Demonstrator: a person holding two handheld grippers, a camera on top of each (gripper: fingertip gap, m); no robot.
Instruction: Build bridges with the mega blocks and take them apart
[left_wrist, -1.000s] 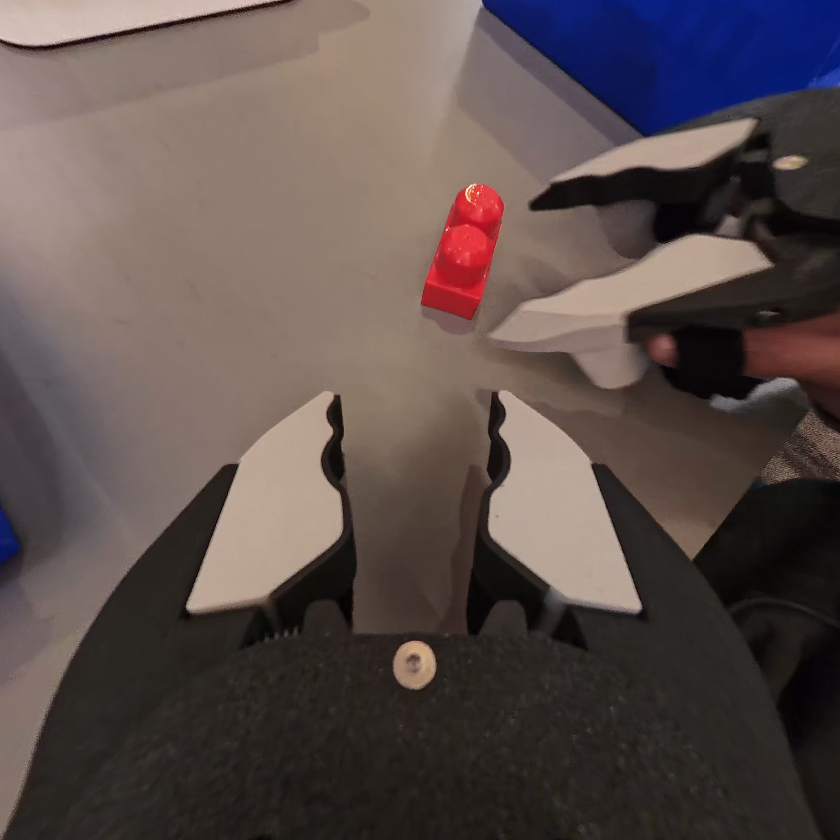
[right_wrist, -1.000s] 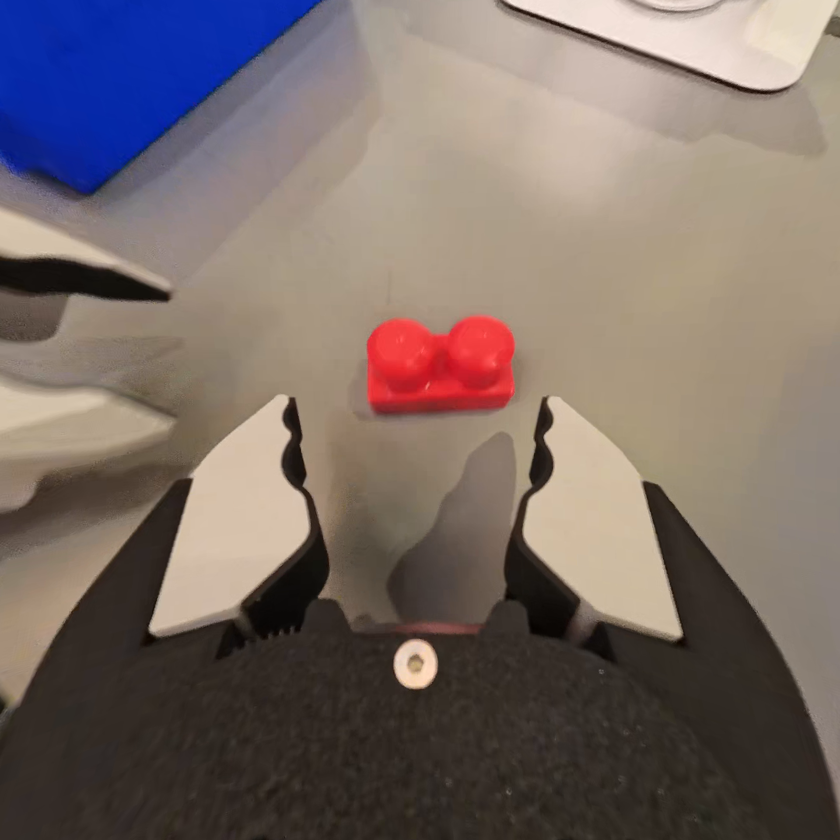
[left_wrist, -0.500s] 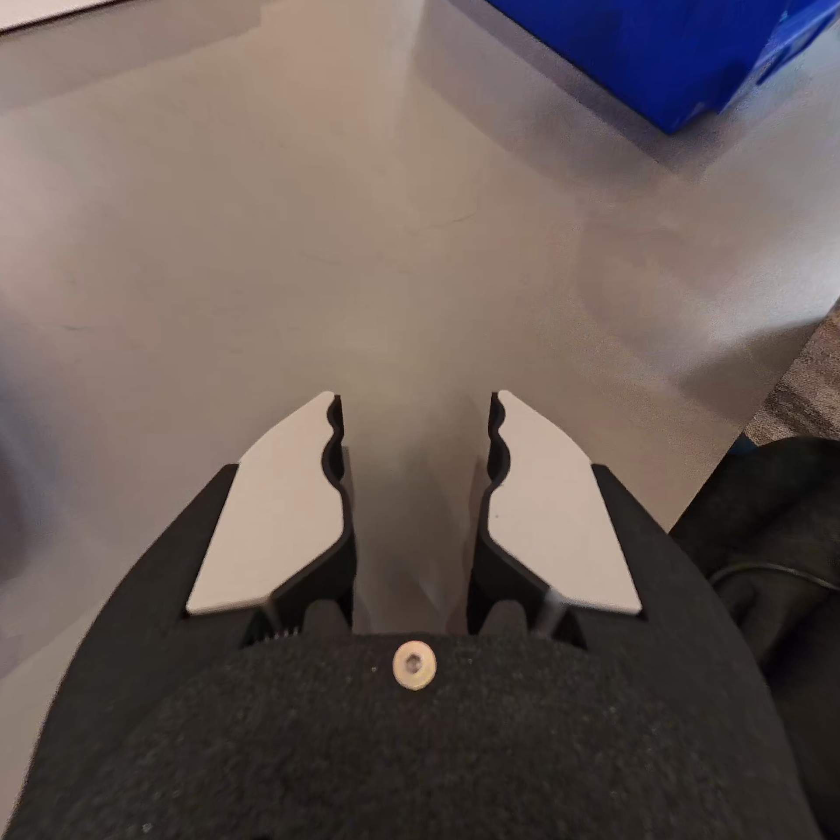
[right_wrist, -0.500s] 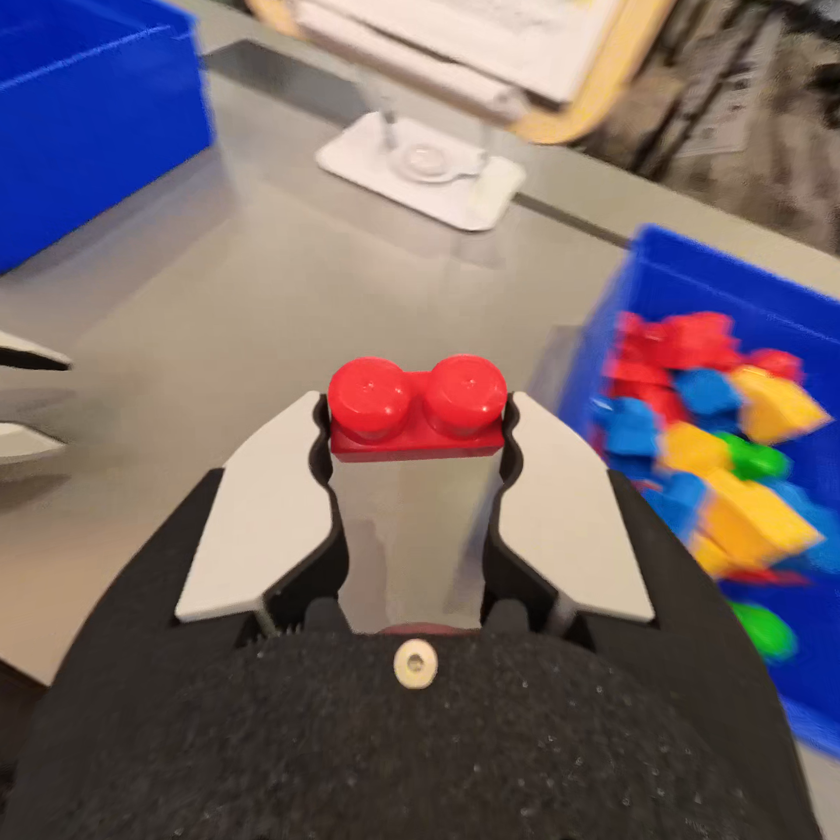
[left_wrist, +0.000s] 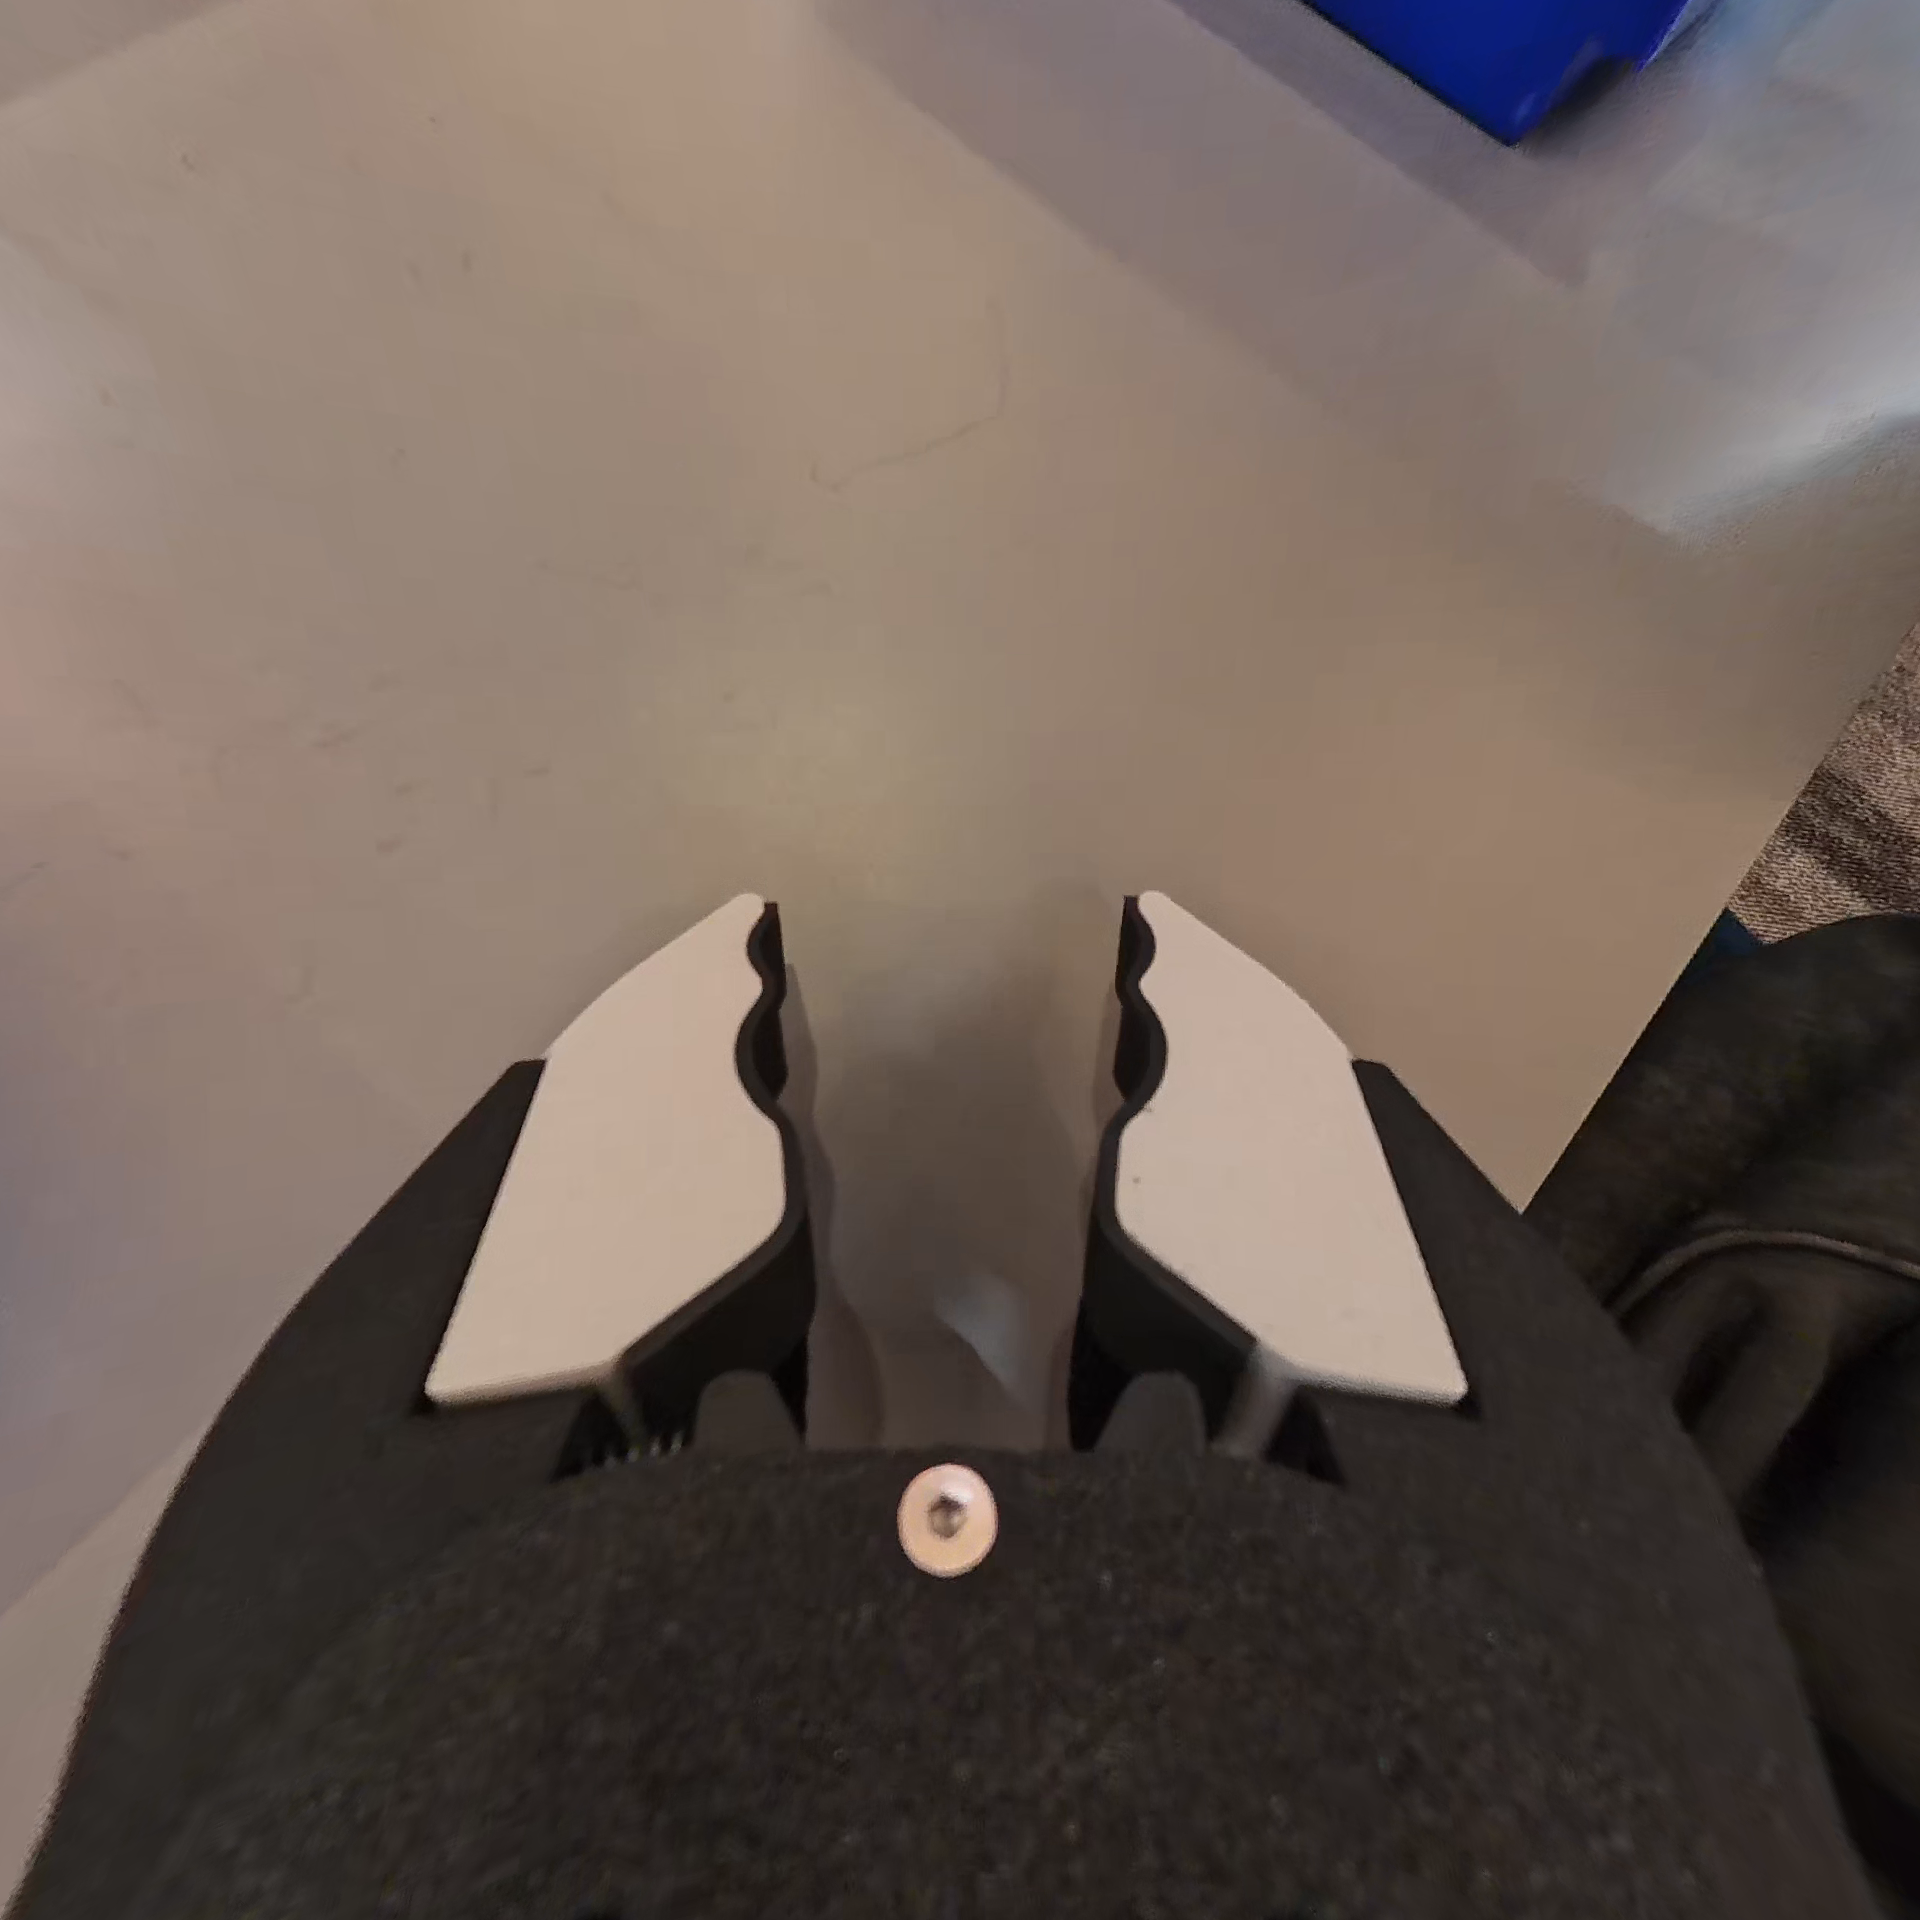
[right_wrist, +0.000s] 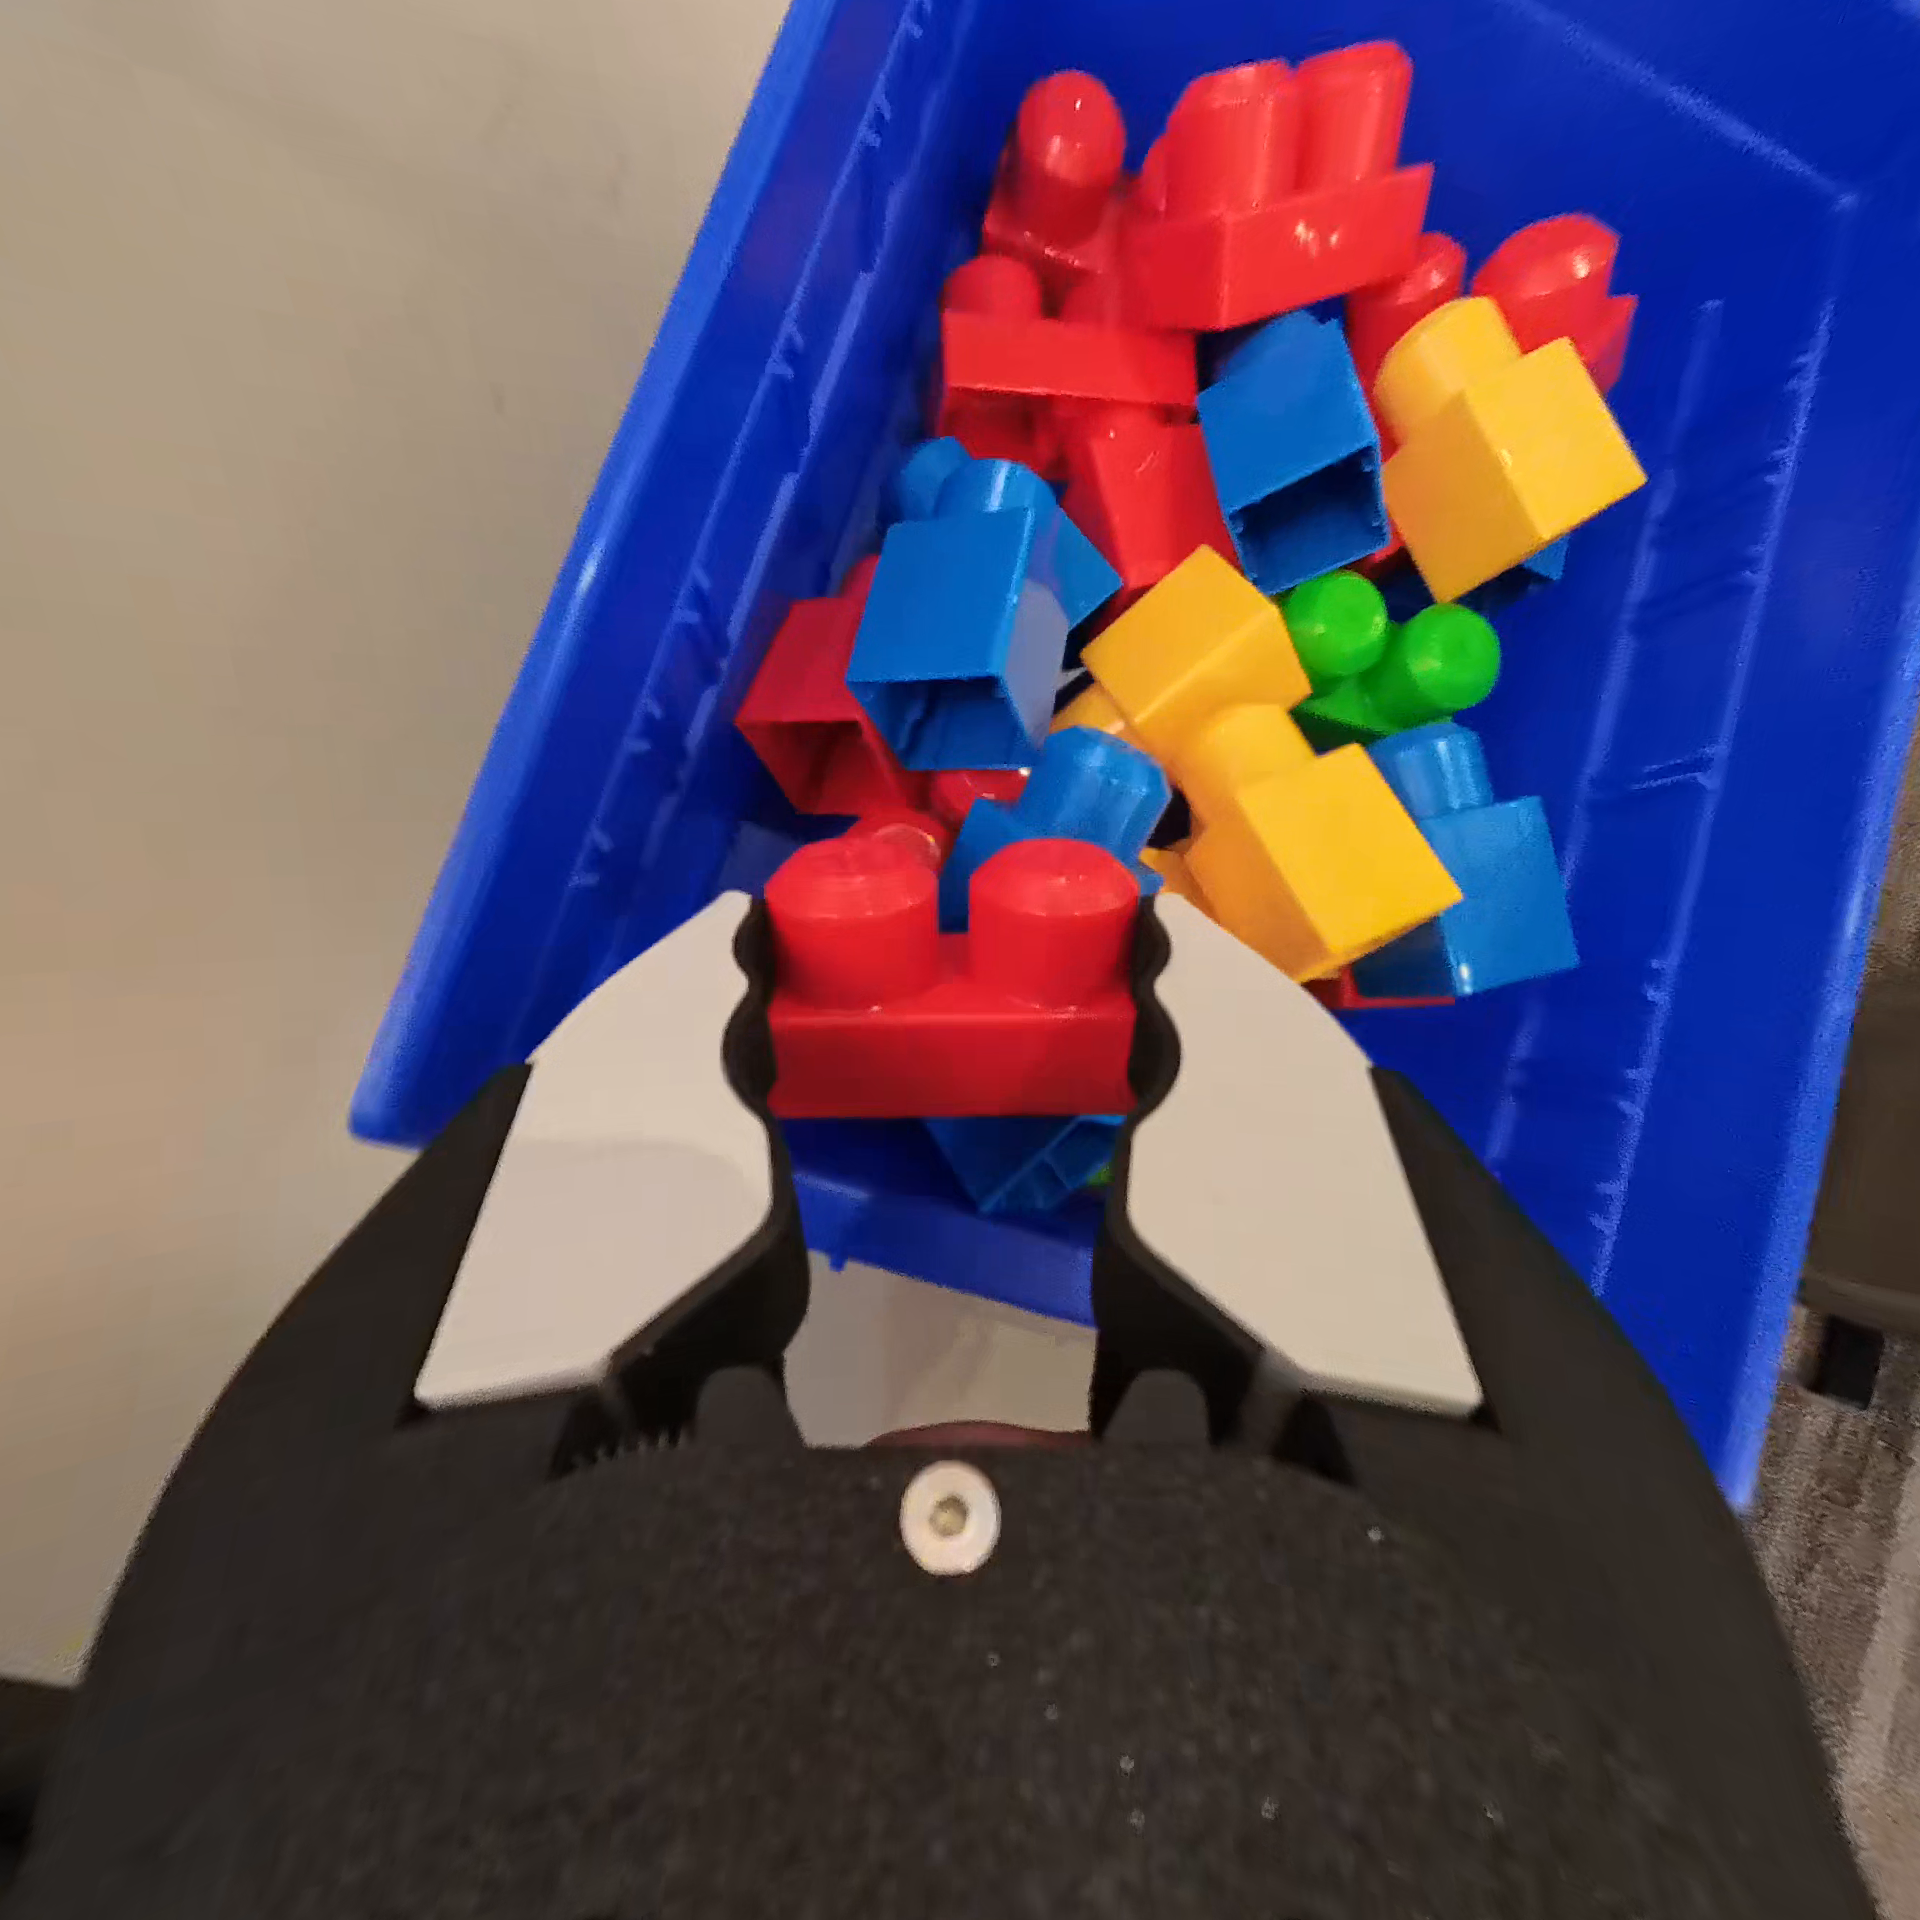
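Observation:
My right gripper (right_wrist: 948, 935) is shut on a red two-stud block (right_wrist: 948, 987), studs up, held over the near end of a blue bin (right_wrist: 623, 727). The bin holds several loose red, blue, yellow and green blocks (right_wrist: 1278, 582). My left gripper (left_wrist: 951, 914) is open and empty, low over the bare grey table (left_wrist: 623, 520). No block shows in the left wrist view.
A corner of another blue bin (left_wrist: 1538, 62) shows at the top right of the left wrist view. The table's edge (left_wrist: 1704, 935) runs down the right side there, with dark clothing (left_wrist: 1766, 1195) and carpet beyond. Grey table (right_wrist: 260, 520) lies left of the block bin. Across from one pair of fingers to the other is roughly 35 cm.
My right gripper closed on the red block, lifted it off the table and carried it right, over the bin of blocks. My left gripper drew back; block and right gripper left its view.

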